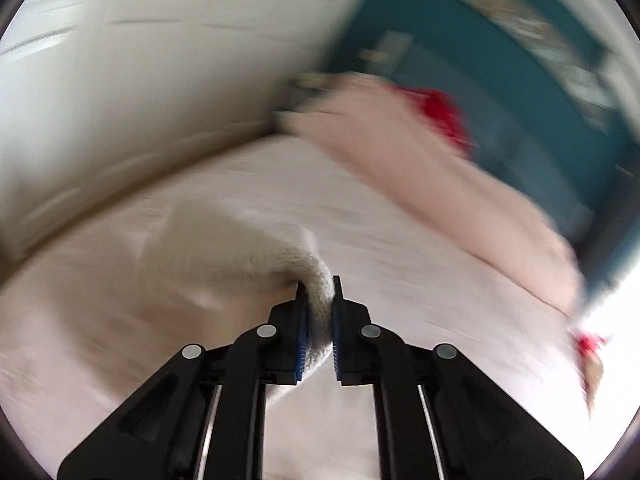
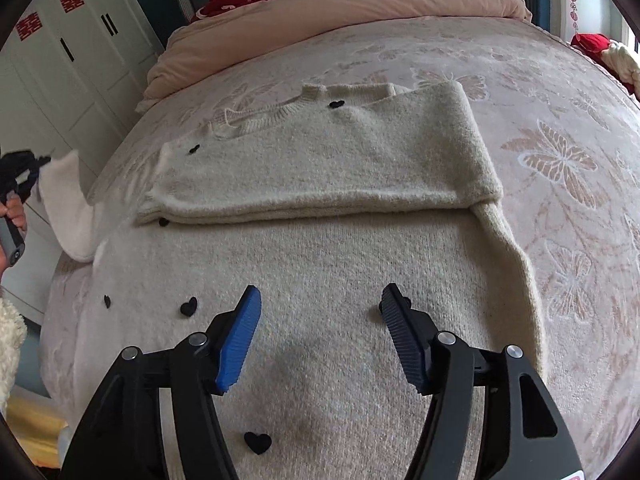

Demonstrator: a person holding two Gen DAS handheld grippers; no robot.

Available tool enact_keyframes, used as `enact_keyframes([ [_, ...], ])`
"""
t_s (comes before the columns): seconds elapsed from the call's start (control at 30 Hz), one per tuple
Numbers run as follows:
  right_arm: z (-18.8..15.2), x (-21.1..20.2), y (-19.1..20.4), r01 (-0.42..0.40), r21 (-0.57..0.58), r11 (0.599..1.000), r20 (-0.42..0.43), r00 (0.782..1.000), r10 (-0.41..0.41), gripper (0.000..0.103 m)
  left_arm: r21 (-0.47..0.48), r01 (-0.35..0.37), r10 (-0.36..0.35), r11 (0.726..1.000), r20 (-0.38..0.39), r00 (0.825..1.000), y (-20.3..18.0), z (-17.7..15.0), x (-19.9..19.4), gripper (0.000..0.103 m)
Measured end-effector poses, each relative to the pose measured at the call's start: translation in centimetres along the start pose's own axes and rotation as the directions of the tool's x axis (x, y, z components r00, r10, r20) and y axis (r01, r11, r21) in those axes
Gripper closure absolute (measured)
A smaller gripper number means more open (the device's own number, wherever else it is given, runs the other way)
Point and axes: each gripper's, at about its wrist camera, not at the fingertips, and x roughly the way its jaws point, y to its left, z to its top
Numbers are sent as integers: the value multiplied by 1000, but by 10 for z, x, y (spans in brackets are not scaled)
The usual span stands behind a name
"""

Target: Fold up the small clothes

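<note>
Left gripper [image 1: 320,304] is pinching a sleeve [image 1: 240,248] of the cream sweater [image 2: 320,240], lifted out at 9 o'clock. Right gripper [image 2: 320,340] hangs spread wide over the sweater's middle, which lies partly folded on the bed [image 2: 560,128].

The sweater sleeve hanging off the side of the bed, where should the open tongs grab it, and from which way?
Best guess: take the sleeve near its hanging cuff end, coming from the bed's left side. That part sticks out past the cream sweater and droops free, so a finger can go on each face. The left tongs already pinch knit there; the right tongs hover open.
</note>
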Motion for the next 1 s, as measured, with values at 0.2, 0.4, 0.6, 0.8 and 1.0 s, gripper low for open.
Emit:
enact_keyframes([
  [0.2,3,-3,-18,-26,47,999,12,1000,25,41,92,340,-306,936,-266,914,-156,-144,11,51],
  [0.4,33,-4,-35,-81,57,995,30,996,80,36,-81,281,-291,956,-359,887,-123,-227,15,45],
  [0.6,90,44,-23,-170,79,982,9,985,170,34,-372,59,-180,926,-299,937,-21,-190,39,43],
  [0.8,118,113,-13,-208,210,955,-48,974,223,49,-394,-10,-113,919,-289,951,12,-173,39,43],
  [1.0,144,92,13,-290,171,941,64,957,283,95,-423,12,-146,906,-286,947,24,-164,64,91],
])
